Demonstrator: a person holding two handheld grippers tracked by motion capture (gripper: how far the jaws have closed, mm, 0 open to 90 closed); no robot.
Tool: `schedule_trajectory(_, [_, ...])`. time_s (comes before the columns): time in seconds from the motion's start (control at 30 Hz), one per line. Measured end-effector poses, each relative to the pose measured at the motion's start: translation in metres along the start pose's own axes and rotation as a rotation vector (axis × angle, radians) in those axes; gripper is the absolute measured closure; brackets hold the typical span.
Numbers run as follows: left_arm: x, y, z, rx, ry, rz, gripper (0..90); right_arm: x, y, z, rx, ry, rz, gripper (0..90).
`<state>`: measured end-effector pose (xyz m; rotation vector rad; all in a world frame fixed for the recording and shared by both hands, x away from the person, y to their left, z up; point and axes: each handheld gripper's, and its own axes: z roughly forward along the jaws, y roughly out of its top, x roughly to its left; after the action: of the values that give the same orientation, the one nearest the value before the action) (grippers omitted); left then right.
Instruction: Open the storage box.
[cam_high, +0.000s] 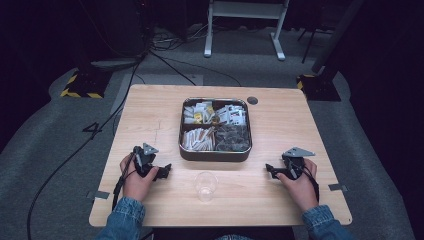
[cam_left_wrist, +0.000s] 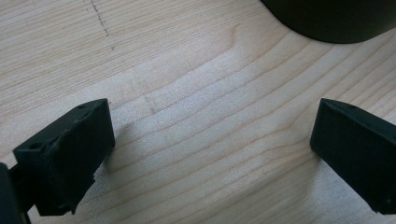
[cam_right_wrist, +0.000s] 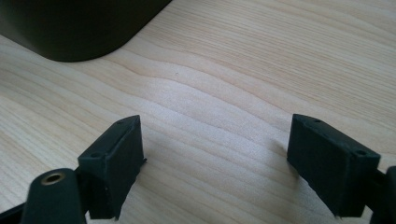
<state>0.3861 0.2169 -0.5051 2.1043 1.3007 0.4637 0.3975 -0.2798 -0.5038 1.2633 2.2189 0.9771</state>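
Grippers parked either side of the cup.
Your left gripper and right gripper rest near the surface's front edge, fingers spread, empty, ready to reach.

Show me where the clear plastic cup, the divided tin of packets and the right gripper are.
clear plastic cup (cam_high: 206, 186), high view, on its side wall.
divided tin (cam_high: 215, 155), high view, on its near wall.
right gripper (cam_high: 268, 169), high view, between its fingers.

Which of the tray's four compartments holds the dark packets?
The front right compartment, the one nearest the right gripper. Its contents look dark grey, while the other three compartments of the tray hold pale or white packets.
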Motion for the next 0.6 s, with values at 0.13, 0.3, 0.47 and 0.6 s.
schedule_trajectory(0.13, [0.0000,0.0000,0.0000,0.000,0.000,0.000,0.1,0.0000,0.0000,0.0000,0.000,0.001,-0.001,18.7])
schedule_trajectory(0.3, [0.0000,0.0000,0.0000,0.000,0.000,0.000,0.1,0.0000,-0.0001,0.0000,0.000,0.003,-0.002,18.7])
schedule_trajectory(0.47, [-0.0001,0.0001,0.0001,-0.001,0.000,-0.003,0.1,0.0001,0.0000,-0.0001,0.001,0.002,-0.003,18.7])
schedule_trajectory(0.6, [0.0000,0.0001,0.0002,-0.002,0.000,-0.003,0.1,0.0008,-0.0001,-0.0005,0.001,0.002,0.000,19.6])
